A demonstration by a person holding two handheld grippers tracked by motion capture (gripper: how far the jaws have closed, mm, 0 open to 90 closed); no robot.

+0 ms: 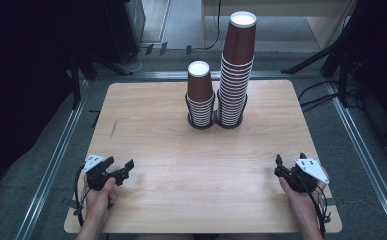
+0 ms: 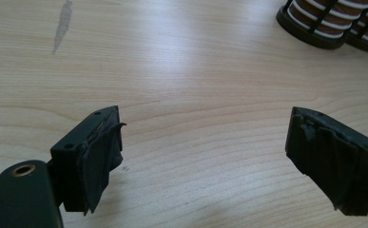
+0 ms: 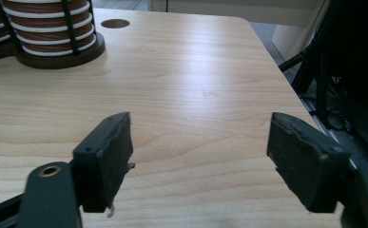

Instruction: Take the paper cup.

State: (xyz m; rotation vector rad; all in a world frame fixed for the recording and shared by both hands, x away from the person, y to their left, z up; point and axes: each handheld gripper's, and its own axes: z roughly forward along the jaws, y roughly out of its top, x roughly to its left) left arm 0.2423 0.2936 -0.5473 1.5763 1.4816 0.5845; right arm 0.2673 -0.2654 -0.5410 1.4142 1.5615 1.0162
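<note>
Two stacks of brown paper cups stand upside down near the top centre of the high view, their long axes vertical and their white bases facing up. The tall stack (image 1: 237, 70) rises well above the short stack (image 1: 200, 95) just to its left; the two sit side by side, each in a round black wire holder (image 1: 229, 121) whose thin bars climb the lowest cups. White rolled rims show as narrow bands between the brown walls, giving both stacks a ribbed look. The tabletop (image 1: 181, 150) is pale wood-grain laminate with rounded corners, smooth and faintly glossy, with a grey smear towards its left side. The left gripper (image 1: 122, 170) rests at the lower left of the high view, held in a hand (image 1: 101, 197), its black fingers (image 2: 93, 161) standing wide apart over bare wood, with nothing between them. The right gripper (image 1: 279, 167) lies at the lower right, well away from the cups, its fingers (image 3: 105, 156) likewise spread with nothing between them; their pads look matte and rubbery, frayed at the edges.
</note>
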